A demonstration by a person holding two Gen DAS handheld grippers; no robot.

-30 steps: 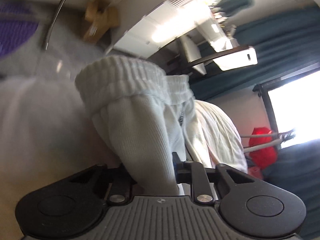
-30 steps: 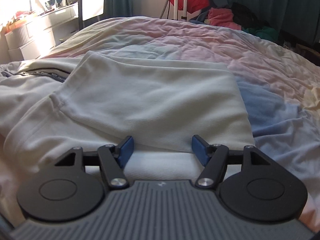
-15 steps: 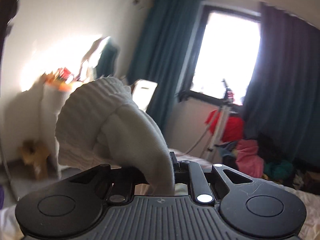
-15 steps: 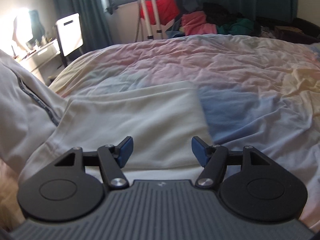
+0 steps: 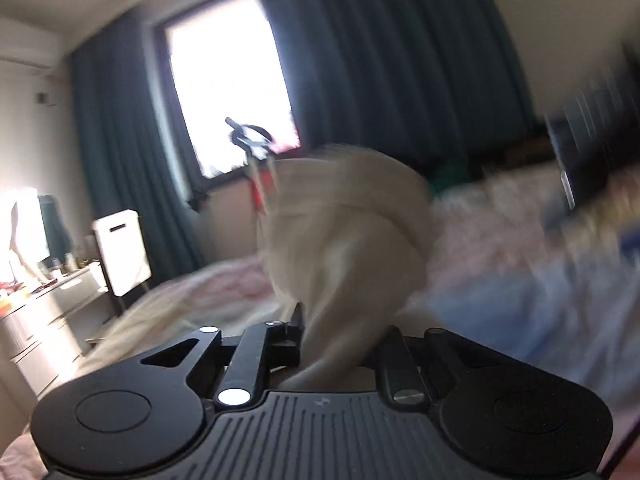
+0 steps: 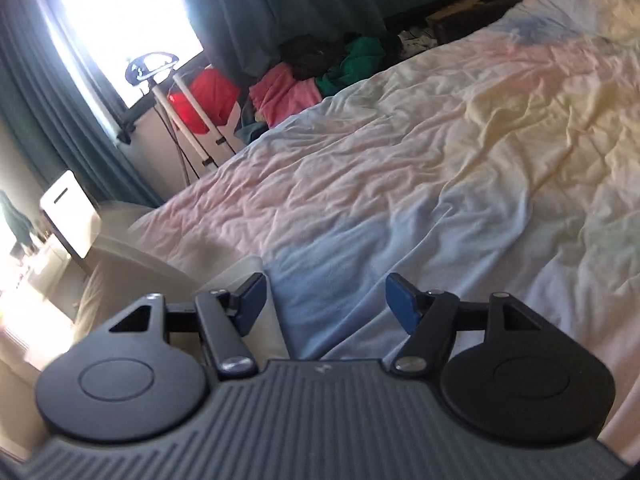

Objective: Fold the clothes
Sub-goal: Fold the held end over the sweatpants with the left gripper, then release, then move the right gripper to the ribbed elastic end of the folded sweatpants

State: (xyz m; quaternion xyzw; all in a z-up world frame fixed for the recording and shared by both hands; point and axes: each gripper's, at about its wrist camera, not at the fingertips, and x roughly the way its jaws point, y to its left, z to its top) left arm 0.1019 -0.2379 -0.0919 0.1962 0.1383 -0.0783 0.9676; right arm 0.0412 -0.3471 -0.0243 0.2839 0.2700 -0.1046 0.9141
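Note:
My left gripper (image 5: pixel 342 330) is shut on a bunched fold of the white sweatshirt (image 5: pixel 344 232), lifted above the bed and blurred by motion. My right gripper (image 6: pixel 325 300) is open and empty, its blue pads (image 6: pixel 252 295) apart, just above the bed. Part of the white sweatshirt (image 6: pixel 152 276) shows at the left in the right wrist view, beside the left finger. Where the rest of the garment lies is hidden.
The bed (image 6: pixel 440 160) has a rumpled pastel duvet stretching to the right. A pile of coloured clothes (image 6: pixel 304 76) and a drying rack (image 6: pixel 188 120) stand by the window. A white dresser (image 5: pixel 44 312) and a white chair (image 5: pixel 120 252) are at the left.
My left gripper has swung right with the sweatshirt, from facing the dresser wall to the window and bed. My right gripper has moved right off the flat garment.

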